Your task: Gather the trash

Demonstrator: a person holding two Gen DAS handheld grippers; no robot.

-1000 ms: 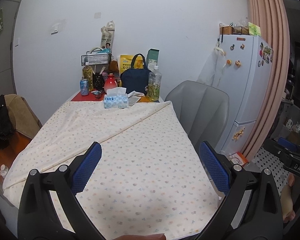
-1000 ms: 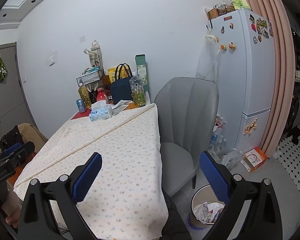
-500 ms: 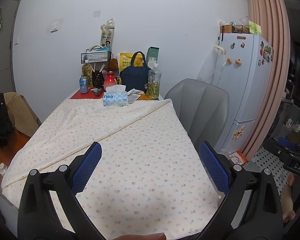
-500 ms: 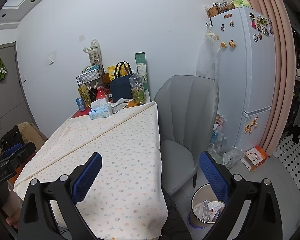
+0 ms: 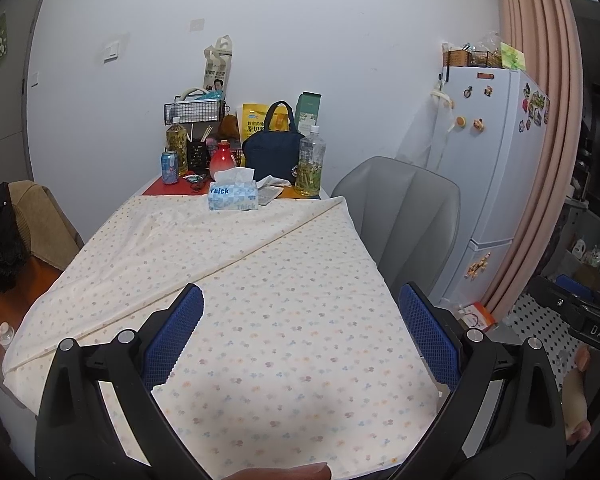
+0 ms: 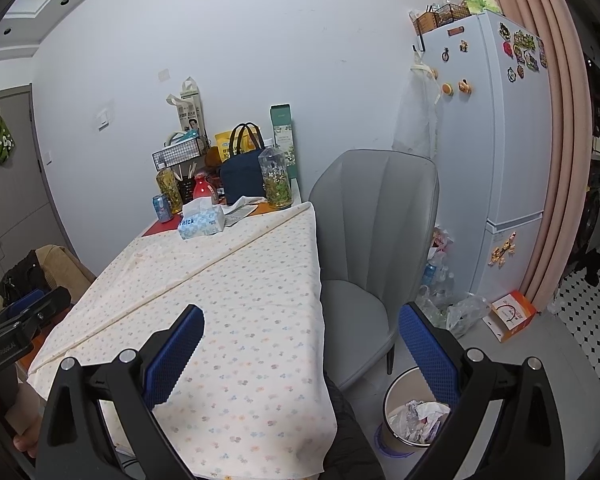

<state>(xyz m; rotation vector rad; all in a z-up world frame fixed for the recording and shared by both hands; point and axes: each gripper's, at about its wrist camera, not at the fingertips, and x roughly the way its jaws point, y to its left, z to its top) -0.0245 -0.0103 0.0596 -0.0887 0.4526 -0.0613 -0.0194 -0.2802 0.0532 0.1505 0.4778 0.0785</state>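
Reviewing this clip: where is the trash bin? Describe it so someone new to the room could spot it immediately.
Start at the white fridge by the pink curtain, then drop to the grey chair beside the cloth-covered table. On the floor at the chair's near front leg stands the trash bin, seen in the right wrist view. It is the only round, open-topped container there, holding crumpled white waste.

A matt floral cloth (image 5: 260, 300) covers the bench. The tongs (image 5: 300, 336) are matt black plastic with rough blue mesh pads (image 5: 172, 336) and shiny metal screws. At frame centre stand a glossy metal can (image 5: 170, 167), clear plastic bottle (image 5: 311, 160) and black wire basket (image 5: 194, 112). The chair (image 6: 374, 240) looks smooth grey leather, the fridge (image 6: 496, 128) glossy white, the bin (image 6: 414, 412) holds crumpled paper.
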